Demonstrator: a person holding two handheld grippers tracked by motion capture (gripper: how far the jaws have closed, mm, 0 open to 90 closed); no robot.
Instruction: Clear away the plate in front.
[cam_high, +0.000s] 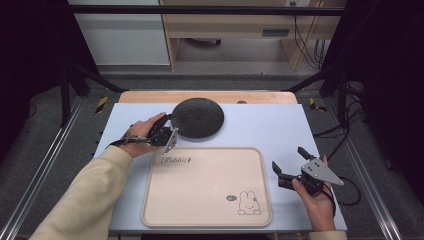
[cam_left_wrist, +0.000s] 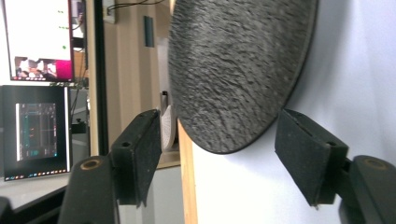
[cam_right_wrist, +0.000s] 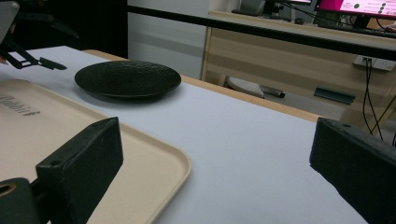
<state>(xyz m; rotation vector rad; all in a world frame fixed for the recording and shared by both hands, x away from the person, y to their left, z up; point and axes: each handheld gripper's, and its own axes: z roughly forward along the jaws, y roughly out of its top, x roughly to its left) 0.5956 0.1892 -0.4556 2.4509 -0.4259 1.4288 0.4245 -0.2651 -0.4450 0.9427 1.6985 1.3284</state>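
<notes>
Both tools stand with their jaws spread and nothing between them. On the left, the left tool (cam_high: 169, 129) is held by the person's left hand (cam_high: 138, 136) at the near-left edge of a black textured plate (cam_high: 198, 117); in the left gripper view its two black pads (cam_left_wrist: 140, 156) sit one to each side of the plate's (cam_left_wrist: 238, 70) rim, which reaches toward the gap without being pinched, and whether either pad touches the rim is not clear. That view is rolled sideways, so the pale tabletop (cam_left_wrist: 355, 84) runs up its right side. The plate lies flat on the pale blue tabletop (cam_high: 272, 127), just beyond the far left corner of a beige tray (cam_high: 205, 187) that has a small rabbit drawing (cam_high: 248, 203) near its right front corner and a line of script (cam_high: 176, 160) near its left rear. The right tool (cam_high: 289, 165) is held in the person's right hand (cam_high: 318, 202) over the tabletop just off the tray's right edge, apart from the tray. In the right gripper view its jaws frame bare tabletop (cam_right_wrist: 243, 140) and the tray's rounded corner (cam_right_wrist: 180, 163), with the plate (cam_right_wrist: 127, 78) well beyond. A cream sleeve (cam_high: 85, 200) covers the left forearm.
</notes>
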